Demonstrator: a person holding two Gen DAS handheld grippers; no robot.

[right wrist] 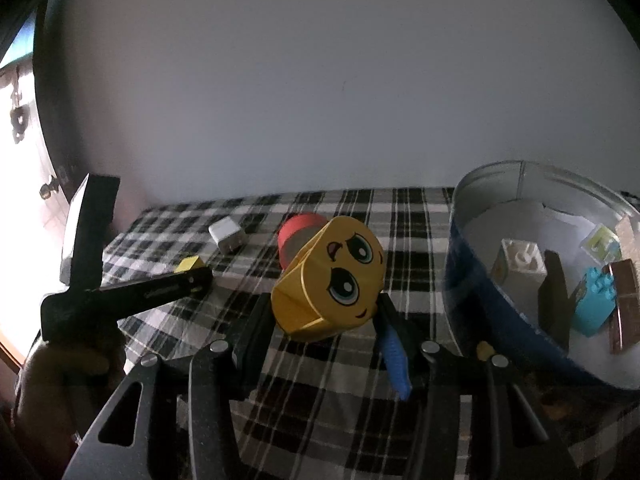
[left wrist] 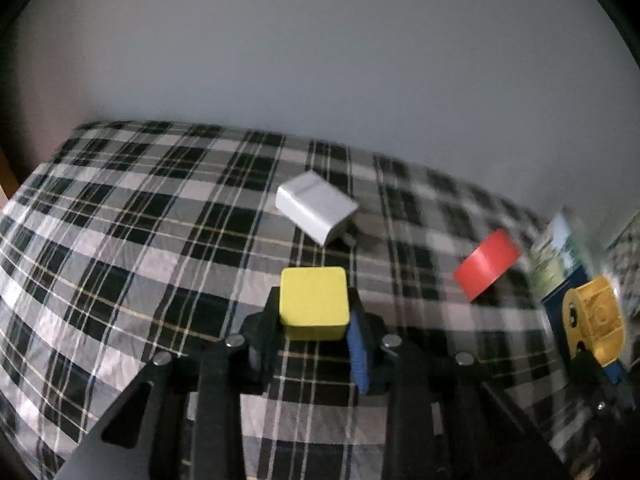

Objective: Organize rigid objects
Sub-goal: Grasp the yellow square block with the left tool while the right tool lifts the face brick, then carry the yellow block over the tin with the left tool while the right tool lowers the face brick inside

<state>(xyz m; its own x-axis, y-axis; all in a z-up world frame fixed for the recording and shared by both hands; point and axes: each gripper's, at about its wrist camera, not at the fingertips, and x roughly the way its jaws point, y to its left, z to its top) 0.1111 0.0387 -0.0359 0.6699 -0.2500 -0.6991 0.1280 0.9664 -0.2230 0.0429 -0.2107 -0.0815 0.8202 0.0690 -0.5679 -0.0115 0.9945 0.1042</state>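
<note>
The desk [right wrist: 320, 364], under a plaid cloth, carries everything, and the tin [right wrist: 472, 280] stands on it just right of the right gripper's fingers, open at the top, already holding a white block, a teal brick and some dark pieces. That looks like the collecting bin, so the step in hand seems to be carrying: both grippers are loaded and neither load is in the tin yet.

The right gripper [right wrist: 326, 320] is closed on the face block [right wrist: 332, 276], a yellow piece with cartoon eyes, pinched at its sides and tilted, lifted clear of the cloth. Its next move probably calls for a short swing right and over the tin's rim, high enough that the block clears the metal edge before the fingers part.

The left gripper [left wrist: 314, 326] is closed on the yellow cube [left wrist: 313, 307], gripped squarely on two opposite faces. It is further from the tin and would have to cross behind or wait for the other gripper.

Beyond the left fingers a charger [left wrist: 316, 208] lies on the cloth; ahead and right of them sits a red tape roll [left wrist: 487, 264], blurred. Both are loose, so still to be gathered.
</note>
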